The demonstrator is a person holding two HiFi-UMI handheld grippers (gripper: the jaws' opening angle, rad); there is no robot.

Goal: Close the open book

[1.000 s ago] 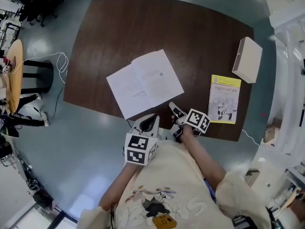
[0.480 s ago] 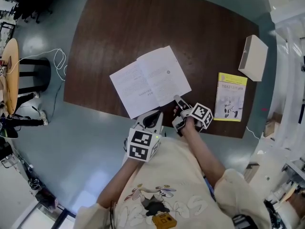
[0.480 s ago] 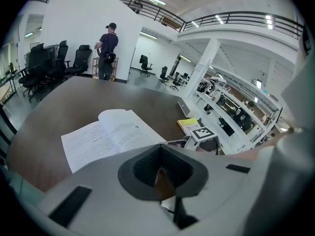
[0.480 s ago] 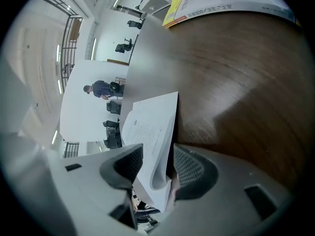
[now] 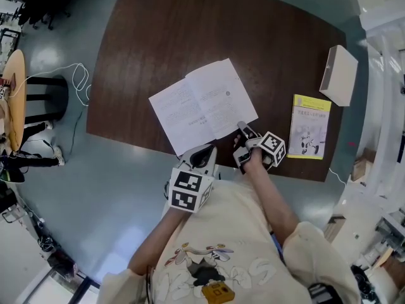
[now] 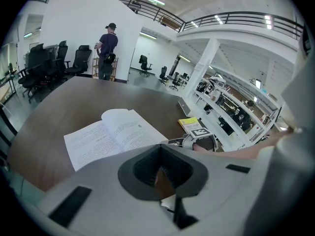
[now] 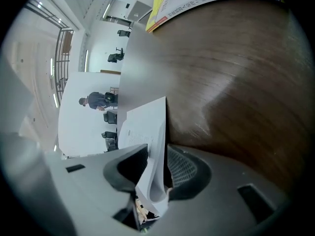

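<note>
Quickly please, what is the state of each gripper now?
Left gripper: closed, holding nothing.
Right gripper: closed on the open book, at its near corner pages.

Head view steeply overhead; gripper views low, close; all share book (image 5: pixel 202 106).

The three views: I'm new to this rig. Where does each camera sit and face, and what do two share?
Head view: on the person's head, facing steeply down at table and open book; both forearms, left tongs, right tongs show.
Left gripper view: on left tongs, facing across the table; its shut jaws show.
Right gripper view: on right tongs, facing low along the tabletop; its jaws on the book's page corner show.
Shared: all see the open book.
</note>
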